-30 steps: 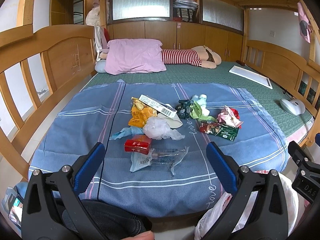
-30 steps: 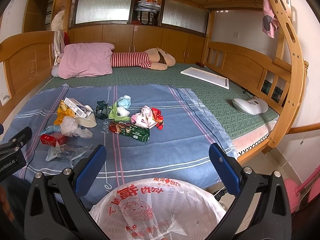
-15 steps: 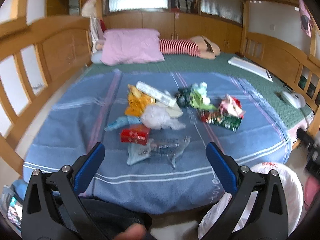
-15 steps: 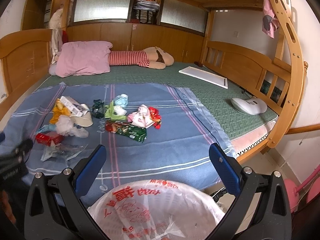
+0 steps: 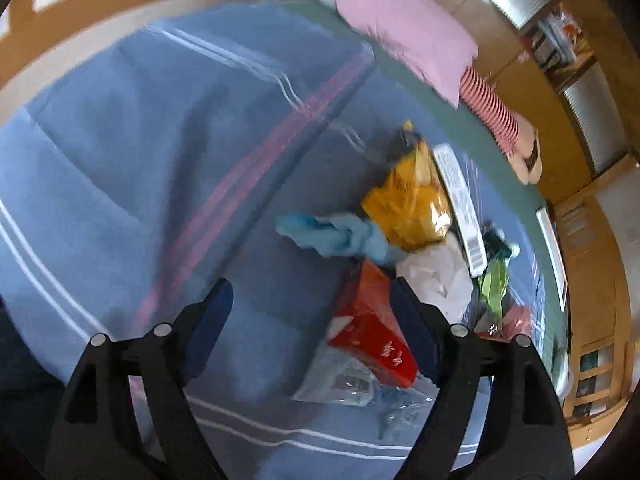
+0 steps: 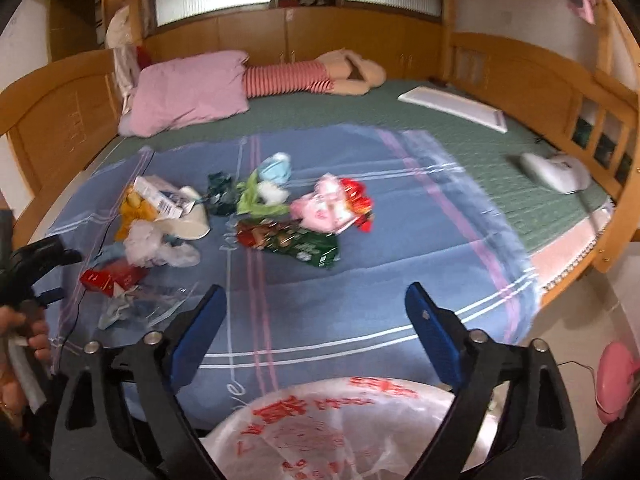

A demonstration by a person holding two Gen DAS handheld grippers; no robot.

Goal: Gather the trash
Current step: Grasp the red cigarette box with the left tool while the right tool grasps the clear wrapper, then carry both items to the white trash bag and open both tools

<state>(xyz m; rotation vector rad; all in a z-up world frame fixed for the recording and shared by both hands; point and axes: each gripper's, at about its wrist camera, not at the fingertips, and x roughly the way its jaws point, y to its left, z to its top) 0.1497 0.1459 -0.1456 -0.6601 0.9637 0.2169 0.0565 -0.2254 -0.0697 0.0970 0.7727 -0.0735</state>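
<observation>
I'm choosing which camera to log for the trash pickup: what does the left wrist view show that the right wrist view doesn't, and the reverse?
Only the left wrist view: the left hand-held gripper seen from behind, closing, its pads apart, one just past the red box, not pressing it.

Only the right wrist view: the white bag below the right hand-held gripper, also closing with nothing between, the green wrapper and pink wrapper.

Both: the blue blanket, red box, yellow wrapper, pink pillow.

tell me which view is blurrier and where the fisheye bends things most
Left wrist view: heavy motion blur smears the blue blanket and red box; the wooden frame curves around the edge. Right wrist view: sharper, mild smear on the green packet; the bed rails bow at both sides.
</observation>
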